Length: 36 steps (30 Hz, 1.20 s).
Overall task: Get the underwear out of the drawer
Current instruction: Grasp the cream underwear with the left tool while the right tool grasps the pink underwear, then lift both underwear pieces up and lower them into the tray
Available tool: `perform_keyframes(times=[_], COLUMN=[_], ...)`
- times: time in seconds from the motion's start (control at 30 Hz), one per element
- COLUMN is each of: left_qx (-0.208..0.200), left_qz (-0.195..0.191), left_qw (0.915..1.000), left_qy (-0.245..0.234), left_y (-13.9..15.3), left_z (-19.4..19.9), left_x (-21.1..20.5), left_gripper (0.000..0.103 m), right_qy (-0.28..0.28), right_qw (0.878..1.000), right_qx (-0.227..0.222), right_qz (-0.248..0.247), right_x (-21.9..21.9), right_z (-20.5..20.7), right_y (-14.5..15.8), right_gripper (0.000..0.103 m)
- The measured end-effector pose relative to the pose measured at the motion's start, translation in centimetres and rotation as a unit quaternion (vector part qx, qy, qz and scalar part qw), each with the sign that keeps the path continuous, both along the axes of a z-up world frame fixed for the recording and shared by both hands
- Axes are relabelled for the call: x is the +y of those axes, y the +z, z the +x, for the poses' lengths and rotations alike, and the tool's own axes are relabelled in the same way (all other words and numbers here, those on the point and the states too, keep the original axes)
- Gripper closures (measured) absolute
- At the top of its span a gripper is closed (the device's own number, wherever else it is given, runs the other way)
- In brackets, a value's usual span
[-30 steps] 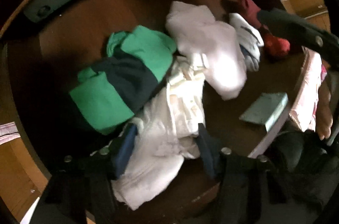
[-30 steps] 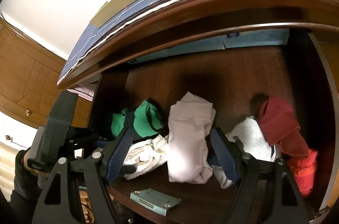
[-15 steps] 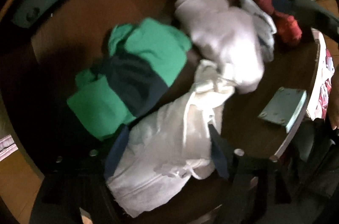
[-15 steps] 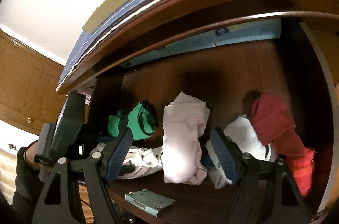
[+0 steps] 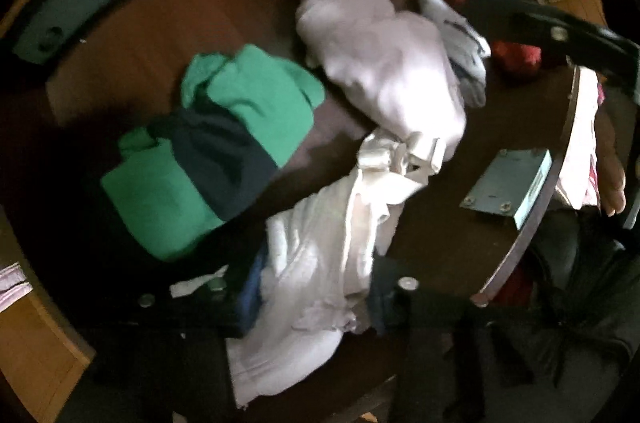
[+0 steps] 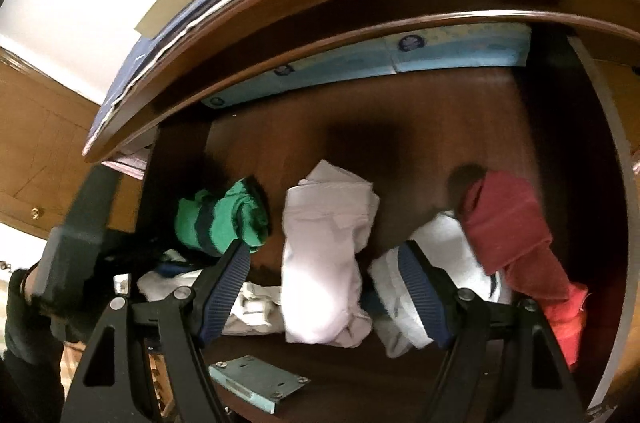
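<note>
The drawer (image 6: 360,127) is open, and several folded clothes lie on its wooden floor. The left gripper (image 5: 312,287) points down into it, and its jaws are closing on the cream white underwear (image 5: 336,223), which bunches between the two pads near the front edge of the drawer. This piece is still inside, just beside the green and navy garment (image 5: 208,151), and its far end touches the pale pink folded piece (image 5: 384,63). The right gripper (image 6: 324,295) hovers with its jaws wide apart and holds nothing. The grasp seems almost made; lifting the underwear out of the drawer remains to be done.
</note>
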<state>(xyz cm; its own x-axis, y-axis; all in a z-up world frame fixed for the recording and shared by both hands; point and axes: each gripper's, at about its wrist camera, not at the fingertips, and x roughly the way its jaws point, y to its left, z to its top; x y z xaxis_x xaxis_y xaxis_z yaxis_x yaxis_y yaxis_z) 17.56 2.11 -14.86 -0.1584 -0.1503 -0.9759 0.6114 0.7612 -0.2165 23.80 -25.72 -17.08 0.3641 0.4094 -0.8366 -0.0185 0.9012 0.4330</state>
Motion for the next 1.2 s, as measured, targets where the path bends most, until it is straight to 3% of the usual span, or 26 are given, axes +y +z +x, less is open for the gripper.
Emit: perform_keyframes(times=[0.13, 0.23, 0.37, 0.4, 0.5, 0.6, 0.73, 0.83, 0.97, 1.07, 1.2], left_qx=[-0.014, -0.030, -0.071, -0.084, -0.128, -0.160, -0.184, -0.187, -0.196, -0.199, -0.204], left_qz=[-0.073, -0.145, -0.222, -0.240, -0.269, -0.290, -0.289, -0.288, -0.292, -0.300, -0.300], left_qw=[0.9956, 0.9822, 0.9543, 0.9440, 0.9167, 0.8963, 0.8885, 0.8876, 0.8824, 0.8772, 0.8753], left_qy=[0.057, 0.116, 0.187, 0.210, 0.266, 0.294, 0.305, 0.307, 0.313, 0.318, 0.320], left_y=[2.3, 4.7, 7.3, 7.9, 9.0, 8.9, 9.8, 10.1, 10.9, 11.2, 11.5], left_z=[0.2, 0.3, 0.9, 0.2, -0.3, -0.1, -0.5, -0.8, -1.2, -1.6, -1.5], left_x=[2.1, 4.6, 8.2, 8.6, 8.8, 8.0, 7.8, 8.9, 9.5, 9.7, 9.9], left_gripper=[0.070, 0.070, 0.070, 0.070, 0.070, 0.070, 0.070, 0.070, 0.070, 0.070, 0.070], right_qy=[-0.005, 0.001, 0.017, 0.022, 0.037, 0.067, 0.118, 0.165, 0.214, 0.221, 0.195], right_qw=[1.000, 1.000, 0.999, 0.998, 0.996, 0.989, 0.976, 0.958, 0.945, 0.948, 0.966], right_qx=[0.009, 0.015, 0.027, 0.032, 0.048, 0.055, 0.070, 0.092, 0.095, 0.087, 0.043], right_qz=[-0.004, -0.013, -0.040, -0.044, -0.066, -0.118, -0.172, -0.215, -0.230, -0.212, -0.162], right_x=[-0.2, 0.2, 1.6, 2.0, 3.3, 5.4, 8.1, 10.2, 11.8, 11.7, 10.3], right_z=[0.2, 0.4, 0.9, 1.1, 1.6, 2.3, 3.2, 3.6, 4.2, 4.5, 3.8], right_y=[-0.5, -0.7, -1.6, -1.9, -2.9, -3.5, -4.3, -5.6, -5.8, -5.3, -3.4], right_gripper=[0.025, 0.025, 0.025, 0.025, 0.025, 0.025, 0.026, 0.049, 0.058, 0.075, 0.079])
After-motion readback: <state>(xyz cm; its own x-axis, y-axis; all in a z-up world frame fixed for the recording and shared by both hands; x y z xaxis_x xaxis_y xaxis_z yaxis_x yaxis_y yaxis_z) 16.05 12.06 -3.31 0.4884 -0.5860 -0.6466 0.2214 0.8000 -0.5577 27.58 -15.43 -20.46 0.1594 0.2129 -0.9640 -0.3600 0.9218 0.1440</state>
